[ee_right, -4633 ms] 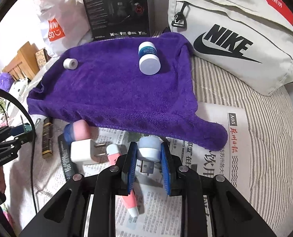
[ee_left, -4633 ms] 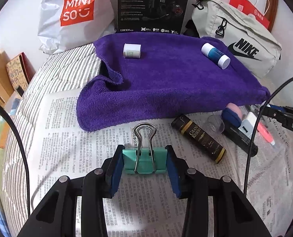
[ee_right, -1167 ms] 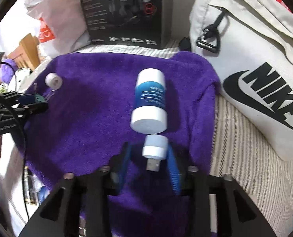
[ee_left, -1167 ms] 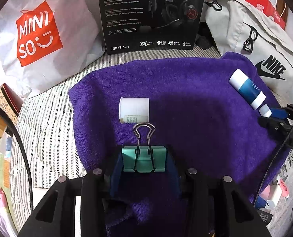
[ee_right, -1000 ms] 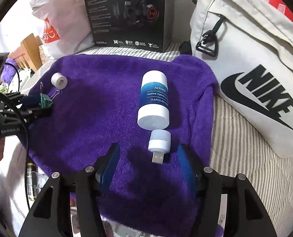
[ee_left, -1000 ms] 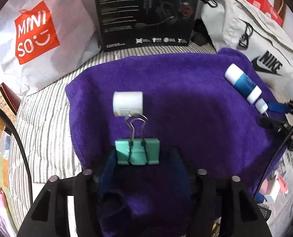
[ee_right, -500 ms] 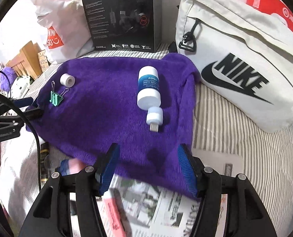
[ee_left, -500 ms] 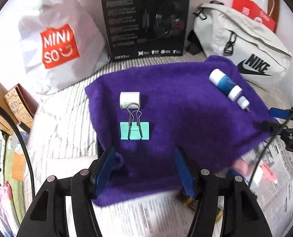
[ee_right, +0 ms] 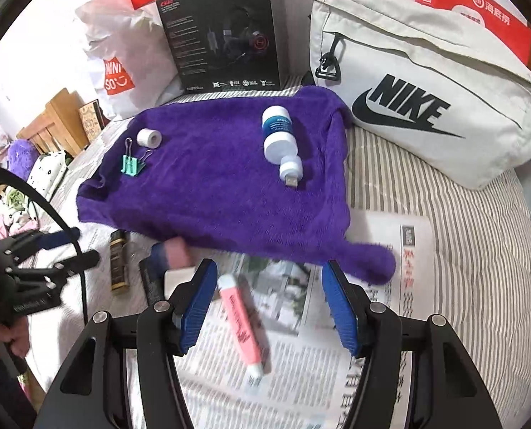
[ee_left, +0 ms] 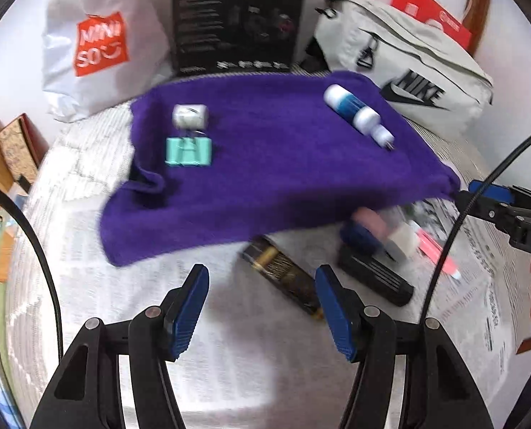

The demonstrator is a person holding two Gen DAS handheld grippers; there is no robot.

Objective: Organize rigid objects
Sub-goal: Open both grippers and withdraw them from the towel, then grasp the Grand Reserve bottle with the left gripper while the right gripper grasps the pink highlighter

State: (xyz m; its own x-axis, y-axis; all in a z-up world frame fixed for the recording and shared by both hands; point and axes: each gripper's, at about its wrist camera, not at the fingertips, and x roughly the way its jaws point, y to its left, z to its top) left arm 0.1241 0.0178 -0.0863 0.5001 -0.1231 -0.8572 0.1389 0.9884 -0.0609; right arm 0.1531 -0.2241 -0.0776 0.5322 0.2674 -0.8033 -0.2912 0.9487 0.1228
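On a purple towel [ee_right: 208, 186] spread across the middle of the frame, a green binder clip [ee_right: 131, 165] lies at the left beside a small white roll [ee_right: 149, 138], while a blue-and-white bottle [ee_right: 279, 136] and a white USB plug [ee_right: 291, 171] rest touching, right of center. Below, over newspaper [ee_right: 294, 364], the left gripper [ee_left: 262, 304] and right gripper [ee_right: 269, 302] hang with jaws wide apart, holding nothing; a pink marker [ee_right: 242, 325] lies between the right one's fingers.
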